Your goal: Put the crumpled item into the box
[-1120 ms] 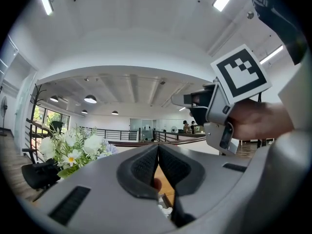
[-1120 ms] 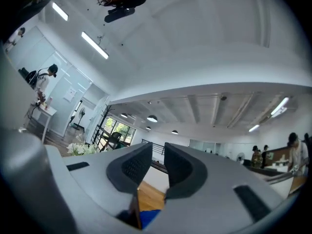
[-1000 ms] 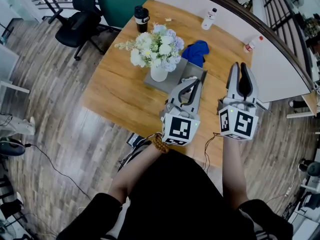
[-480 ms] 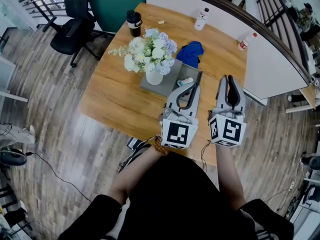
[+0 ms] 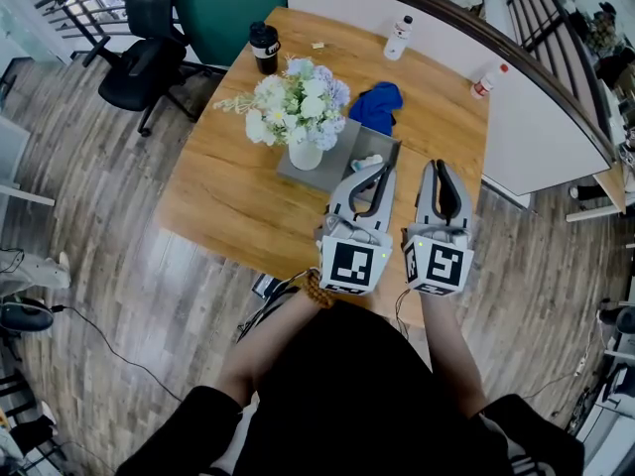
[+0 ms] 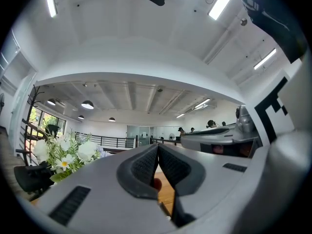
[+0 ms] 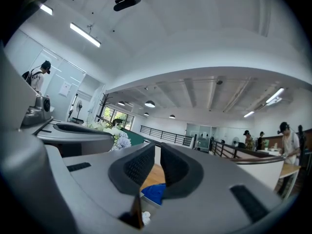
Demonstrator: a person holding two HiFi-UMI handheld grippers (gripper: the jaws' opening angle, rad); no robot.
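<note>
A crumpled blue cloth (image 5: 378,105) lies on the wooden table (image 5: 228,186), just beyond a shallow grey box (image 5: 332,167). Through the right gripper's jaws the blue cloth (image 7: 155,193) shows again. A small pale crumpled thing (image 5: 369,161) sits at the box's right end. My left gripper (image 5: 385,168) hovers over the near right part of the box, shut with nothing in it, its pads (image 6: 146,165) meeting. Beside it to the right, over bare table, my right gripper (image 5: 438,165) is shut and empty too. Both cameras look out level across the room, with the left gripper (image 6: 157,152) and right gripper (image 7: 157,154) closed.
A white vase of flowers (image 5: 298,107) stands at the box's left end, close to the left gripper. Towards the table's far side are a black cup (image 5: 264,44) and two bottles (image 5: 396,38) (image 5: 483,82). A white partition (image 5: 536,137) runs along the table's right side.
My right gripper has moved left and back towards the person and now sits close beside the left one. The left gripper has barely moved.
</note>
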